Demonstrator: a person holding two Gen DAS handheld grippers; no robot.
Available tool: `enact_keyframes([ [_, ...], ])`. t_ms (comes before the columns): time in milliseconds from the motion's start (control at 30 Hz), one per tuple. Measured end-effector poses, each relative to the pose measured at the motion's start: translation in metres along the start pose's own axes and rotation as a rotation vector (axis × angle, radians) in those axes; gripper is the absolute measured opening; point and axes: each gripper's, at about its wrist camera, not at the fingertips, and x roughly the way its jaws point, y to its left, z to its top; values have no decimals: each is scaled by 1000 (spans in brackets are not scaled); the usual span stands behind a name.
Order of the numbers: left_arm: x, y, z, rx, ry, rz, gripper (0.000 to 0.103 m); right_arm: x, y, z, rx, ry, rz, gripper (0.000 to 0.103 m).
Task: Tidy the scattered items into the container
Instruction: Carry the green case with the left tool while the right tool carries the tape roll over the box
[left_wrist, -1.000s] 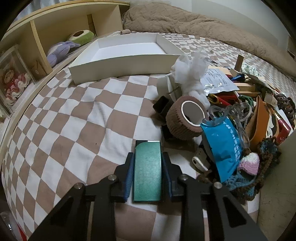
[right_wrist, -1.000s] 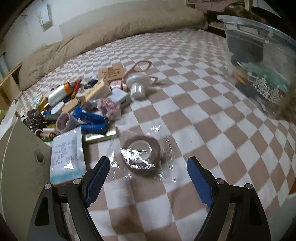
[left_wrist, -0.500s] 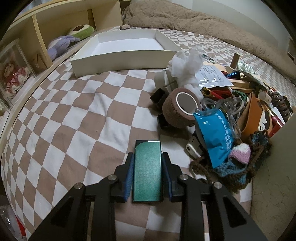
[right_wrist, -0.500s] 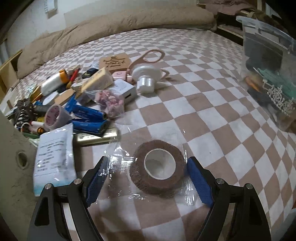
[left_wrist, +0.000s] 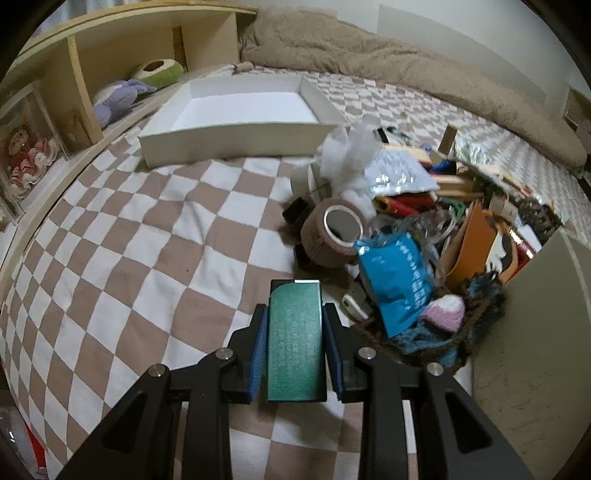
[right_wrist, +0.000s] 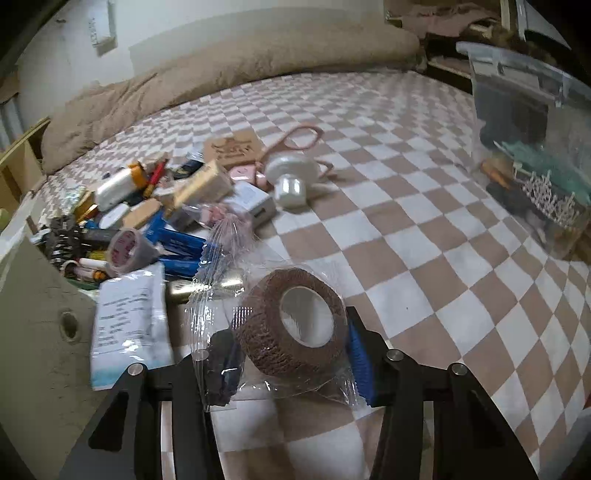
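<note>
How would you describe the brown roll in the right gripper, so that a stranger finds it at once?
On the checkered bedspread, look at the near end of the clutter pile, between the blue pads of the right gripper. The wrapped brown roll sits there inside a clear plastic bag. Unlike its neighbours, the flat white packet and the gold tube, it is a textured ring with a white core.

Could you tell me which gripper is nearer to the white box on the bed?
Left. The left gripper, shut on a green case, faces the white box across bare checkered cover. The right gripper grips wrapped brown tape; no box in its view.
</note>
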Motion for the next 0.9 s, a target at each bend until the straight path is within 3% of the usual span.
enact_keyframes([
  [367, -35, -5, 9, 12, -89, -20, 29, -36, 11, 6, 9, -83, 43, 50],
  [900, -105, -33, 22, 54, -266, -114, 29, -98, 17, 21, 42, -239, 122, 50],
])
